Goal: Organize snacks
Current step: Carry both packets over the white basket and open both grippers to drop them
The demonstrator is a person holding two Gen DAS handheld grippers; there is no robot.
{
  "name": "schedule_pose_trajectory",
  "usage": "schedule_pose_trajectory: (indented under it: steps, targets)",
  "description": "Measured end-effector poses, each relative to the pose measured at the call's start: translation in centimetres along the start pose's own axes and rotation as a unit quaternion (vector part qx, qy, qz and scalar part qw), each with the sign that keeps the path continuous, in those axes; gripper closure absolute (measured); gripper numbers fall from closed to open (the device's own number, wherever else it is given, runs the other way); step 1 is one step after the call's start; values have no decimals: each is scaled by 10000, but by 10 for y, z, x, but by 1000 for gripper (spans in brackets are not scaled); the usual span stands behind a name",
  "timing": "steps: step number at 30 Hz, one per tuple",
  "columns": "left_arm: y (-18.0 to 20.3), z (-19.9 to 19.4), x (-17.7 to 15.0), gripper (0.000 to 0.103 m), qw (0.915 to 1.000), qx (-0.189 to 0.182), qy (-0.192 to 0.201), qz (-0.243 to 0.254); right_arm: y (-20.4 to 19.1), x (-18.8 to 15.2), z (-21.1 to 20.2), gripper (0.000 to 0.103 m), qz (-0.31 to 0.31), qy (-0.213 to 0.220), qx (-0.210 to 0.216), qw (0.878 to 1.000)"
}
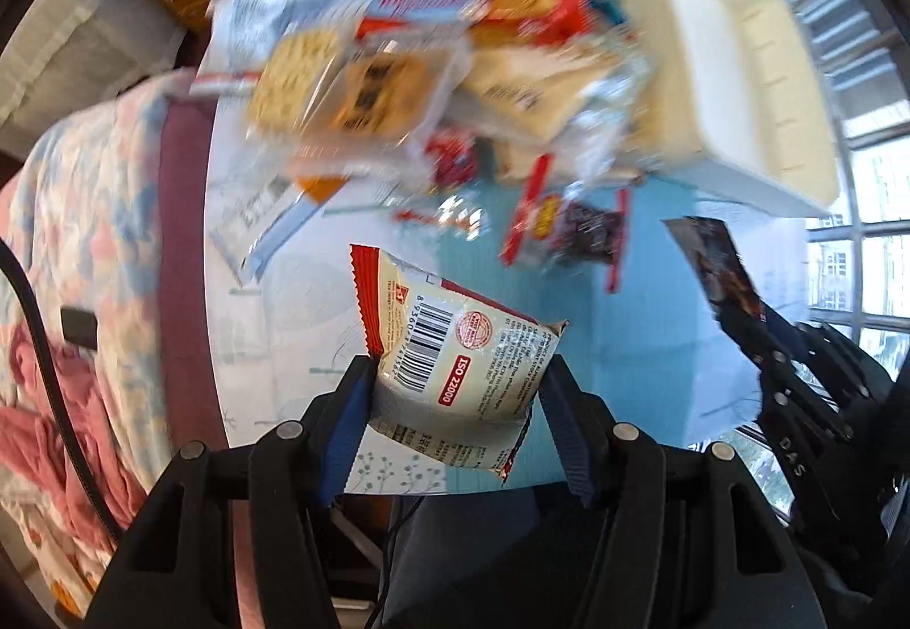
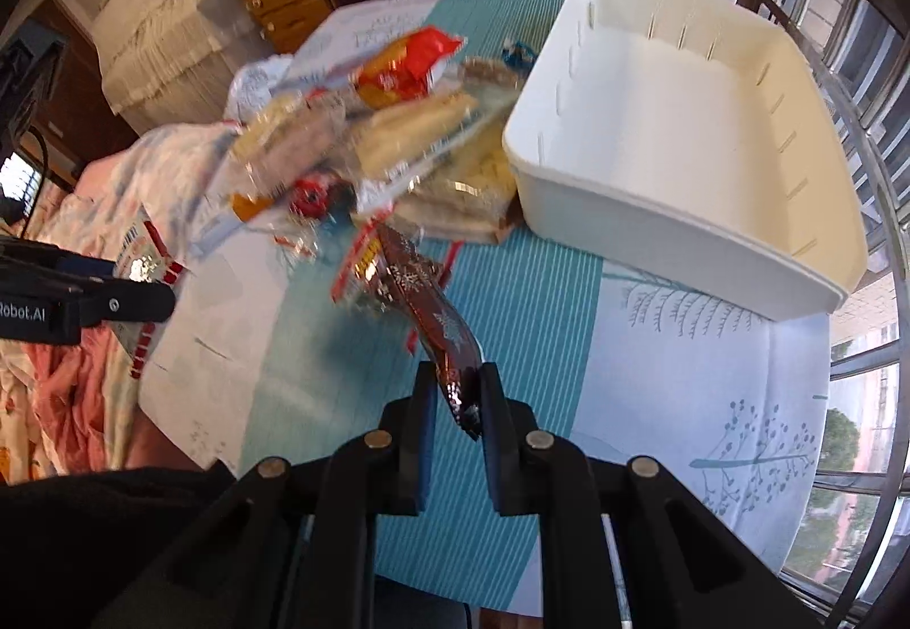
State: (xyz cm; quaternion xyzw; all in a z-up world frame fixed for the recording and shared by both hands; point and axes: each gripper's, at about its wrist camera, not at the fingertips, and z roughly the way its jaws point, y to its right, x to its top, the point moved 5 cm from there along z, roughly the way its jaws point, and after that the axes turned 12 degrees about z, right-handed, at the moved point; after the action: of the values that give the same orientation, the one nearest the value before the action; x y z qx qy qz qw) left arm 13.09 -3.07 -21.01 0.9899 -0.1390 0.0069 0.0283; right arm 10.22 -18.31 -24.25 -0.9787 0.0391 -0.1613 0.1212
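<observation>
The snacks lie in one loose pile [image 2: 375,140] in the upper middle of the right wrist view, on the blue striped cloth of the table [image 2: 529,310], and the white bin [image 2: 671,225] stands just beside the pile at the upper right, with nothing visible inside it. I judge the bin was set so near so that each packet needs only a short way to travel. Both tongs are lifted above the table with a packet each, probably on the way to the bin. The left gripper [image 1: 455,390], at the lower middle of its view, has its jaws fairly wide apart and pressed on both sides of a cream packet with a red edge [image 1: 455,344], barcode side up. The right gripper [image 2: 458,387] has its jaws narrow, pinching the lower end of a dark brown foil packet [image 2: 438,322], which stands out forward toward the pile. The pile is blurred, so the single packets there I cannot name.
</observation>
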Motion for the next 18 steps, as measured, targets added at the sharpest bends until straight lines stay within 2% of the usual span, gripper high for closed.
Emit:
schedule_pose_trajectory:
  steps: [4, 10, 13, 18]
  targets:
    - [18, -29, 21, 45, 9991, 32, 292, 311, 0, 14, -19, 89, 346, 215, 267, 9988]
    - [50, -63, 63, 45, 9940, -45, 757, 790, 13, 43, -54, 89, 701, 689, 393, 9944]
    - [59, -69, 84, 45, 9911, -61, 910, 971, 21, 59, -68, 89, 878, 987, 378, 9905]
    - [78, -73, 125, 45, 9839, -327, 1314, 1168, 35, 86, -80, 89, 1212, 1435, 306, 9817]
